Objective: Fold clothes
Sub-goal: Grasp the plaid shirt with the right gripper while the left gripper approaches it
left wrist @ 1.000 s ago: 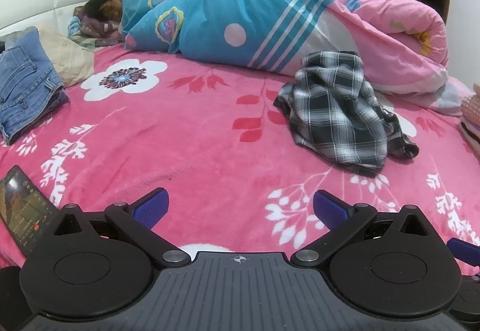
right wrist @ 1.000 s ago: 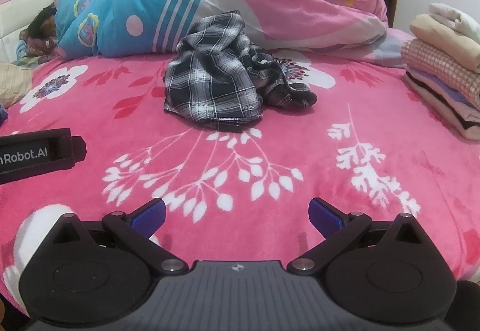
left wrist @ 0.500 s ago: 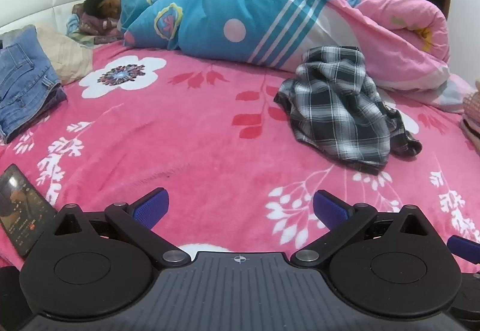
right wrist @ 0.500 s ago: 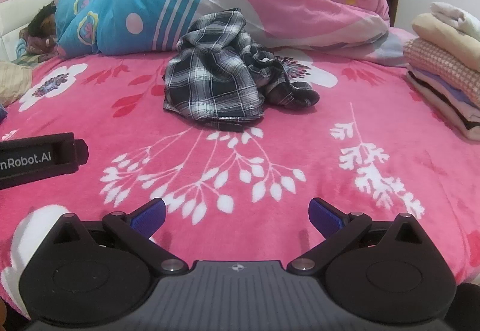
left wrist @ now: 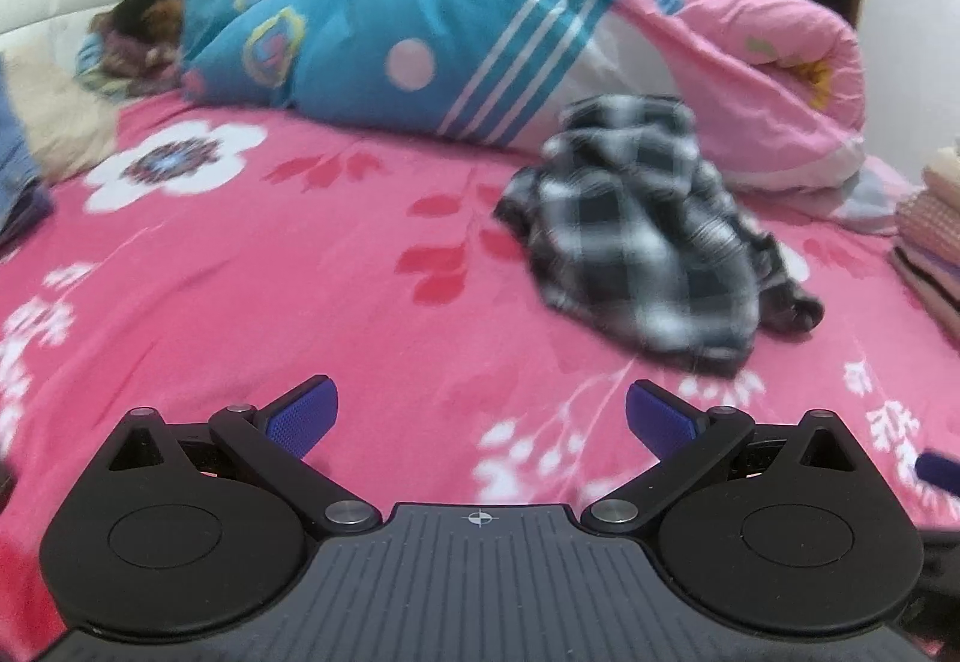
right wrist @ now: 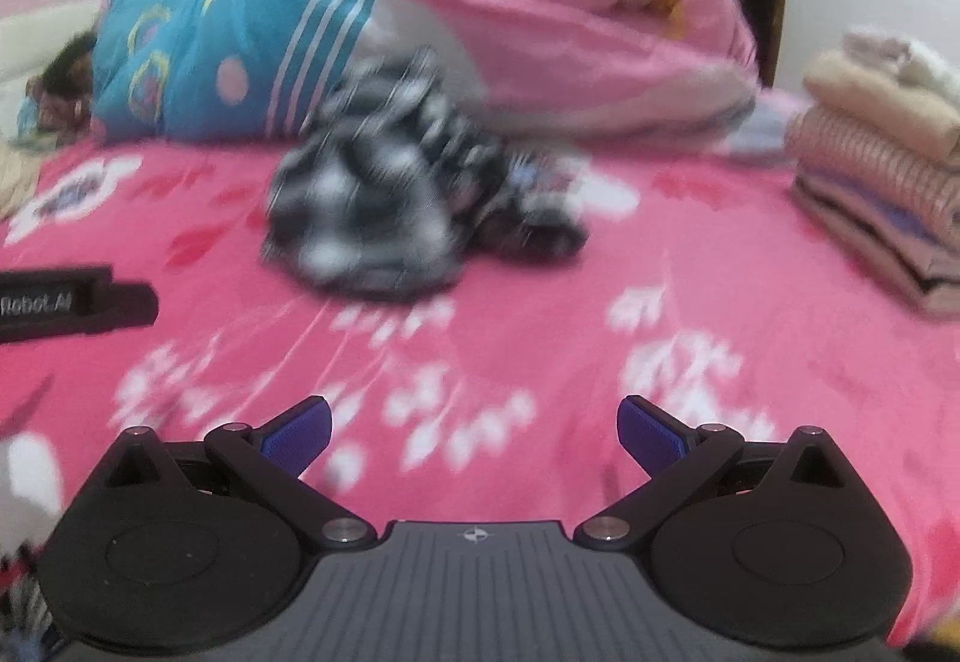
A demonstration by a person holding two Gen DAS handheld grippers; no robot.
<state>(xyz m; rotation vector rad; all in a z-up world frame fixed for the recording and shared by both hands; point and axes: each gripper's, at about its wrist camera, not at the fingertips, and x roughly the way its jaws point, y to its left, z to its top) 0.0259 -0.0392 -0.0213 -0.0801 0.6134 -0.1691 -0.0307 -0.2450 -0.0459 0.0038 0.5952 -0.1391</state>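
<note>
Now you go for the crumpled black-and-white checked shirt (left wrist: 636,236).
Your left gripper (left wrist: 478,413) and right gripper (right wrist: 473,425) are both wide open and empty; grab two far-apart edges.

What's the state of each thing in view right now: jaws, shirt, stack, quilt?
left gripper: jaws wide open, empty, above the bedspread
right gripper: jaws wide open, empty
plaid shirt: crumpled heap, unfolded, untouched
stack of clothes: folded, piled at the bed's right edge
quilt: bunched along the far side
bedspread: spread flat
</note>
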